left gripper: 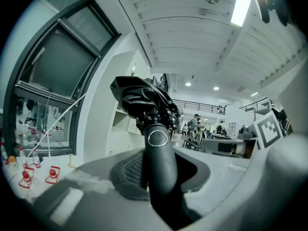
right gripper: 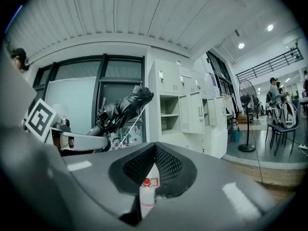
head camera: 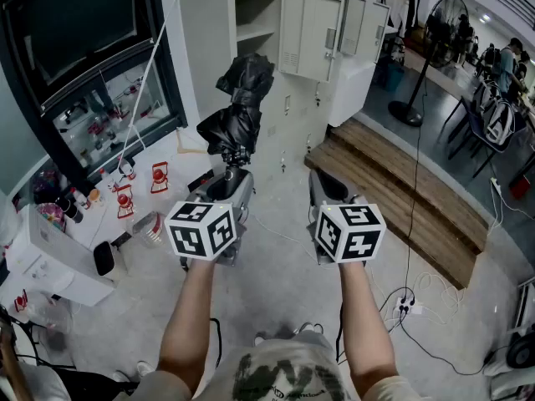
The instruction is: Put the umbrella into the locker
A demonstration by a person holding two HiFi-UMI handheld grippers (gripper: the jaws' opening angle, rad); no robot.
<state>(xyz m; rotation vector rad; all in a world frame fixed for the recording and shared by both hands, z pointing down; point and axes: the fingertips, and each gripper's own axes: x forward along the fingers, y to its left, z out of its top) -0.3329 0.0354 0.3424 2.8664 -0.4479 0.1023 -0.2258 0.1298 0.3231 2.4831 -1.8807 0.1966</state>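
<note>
A folded black umbrella (head camera: 242, 98) sticks forward and up out of my left gripper (head camera: 230, 174), which is shut on its black handle (left gripper: 159, 162). Its crumpled canopy (left gripper: 142, 100) points toward the white lockers. One locker compartment (head camera: 255, 32) stands open with a shelf inside, just beyond the umbrella's tip. In the right gripper view the umbrella (right gripper: 122, 107) shows at the left, beside the open locker (right gripper: 169, 114). My right gripper (head camera: 326, 186) is level next to the left one, shut (right gripper: 154, 150) with nothing between its pads.
Open locker doors (head camera: 313, 32) hang to the right of the compartment. A wooden platform (head camera: 410, 190) and a standing fan (head camera: 439, 32) lie to the right. A white table (head camera: 175, 153) with small red items stands at the left. Cables (head camera: 410, 303) trail across the floor.
</note>
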